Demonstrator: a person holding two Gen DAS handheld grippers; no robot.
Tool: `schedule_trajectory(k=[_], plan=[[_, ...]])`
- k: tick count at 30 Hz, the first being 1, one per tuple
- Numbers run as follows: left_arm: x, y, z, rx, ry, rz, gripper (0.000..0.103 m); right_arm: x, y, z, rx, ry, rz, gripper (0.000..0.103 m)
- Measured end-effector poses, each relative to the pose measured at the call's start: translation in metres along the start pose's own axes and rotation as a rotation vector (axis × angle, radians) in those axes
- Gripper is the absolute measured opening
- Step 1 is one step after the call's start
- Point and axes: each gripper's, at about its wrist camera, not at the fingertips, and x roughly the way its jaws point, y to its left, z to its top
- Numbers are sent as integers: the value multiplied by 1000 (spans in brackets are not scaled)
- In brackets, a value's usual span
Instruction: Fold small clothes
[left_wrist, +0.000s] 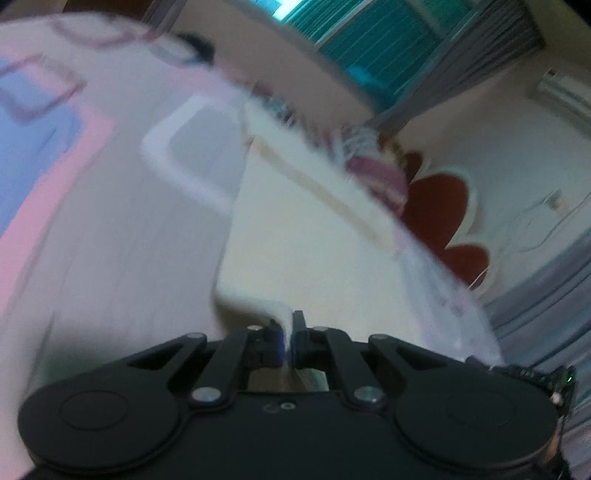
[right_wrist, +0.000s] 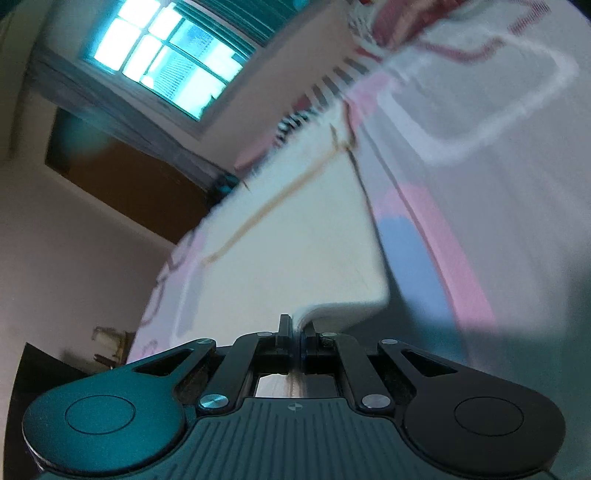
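Note:
A cream-white small garment (left_wrist: 303, 236) with a thin tan seam line lies stretched across a bed. My left gripper (left_wrist: 288, 326) is shut on its near edge, the cloth pinched between the black jaws and lifted a little. In the right wrist view the same cream garment (right_wrist: 295, 229) runs away from the camera. My right gripper (right_wrist: 297, 330) is shut on its near corner, which curls up into the jaws. Both views are blurred by motion.
Under the garment lies a pale bedsheet (left_wrist: 110, 229) with pink and blue patches and white outlines. A striped and red piece of cloth (left_wrist: 369, 166) sits at the far end. A bright window (right_wrist: 166, 62) and brown panel (right_wrist: 122, 184) are behind.

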Motion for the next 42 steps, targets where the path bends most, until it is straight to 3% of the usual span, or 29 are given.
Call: schedule_trajectory(k=[5, 9, 19, 29, 36, 38, 39, 41, 42], plan=[[16, -28, 52, 6, -113, -67, 2, 3, 29, 45, -35, -95, 36, 3], [37, -48, 91, 15, -147, -82, 2, 20, 47, 87, -52, -138, 43, 3], [136, -54, 187, 56, -136, -23, 2, 107, 34, 189, -29, -141, 3, 3], [227, -17, 222, 116, -6, 96, 2, 210, -23, 225, -26, -70, -17, 3], [253, 3, 227, 51, -16, 50, 2, 244, -42, 245, -5, -26, -7, 3], [263, 6, 230, 53, -14, 22, 11, 250, -45, 251, -30, -25, 36, 4], [267, 10, 232, 31, -12, 7, 18, 253, -44, 252, -39, -33, 32, 7], [274, 22, 235, -48, -36, -53, 53, 259, -47, 255, -51, -55, 23, 35], [275, 27, 235, -83, -65, -66, 60, 262, -48, 256, -51, -75, 17, 62]])
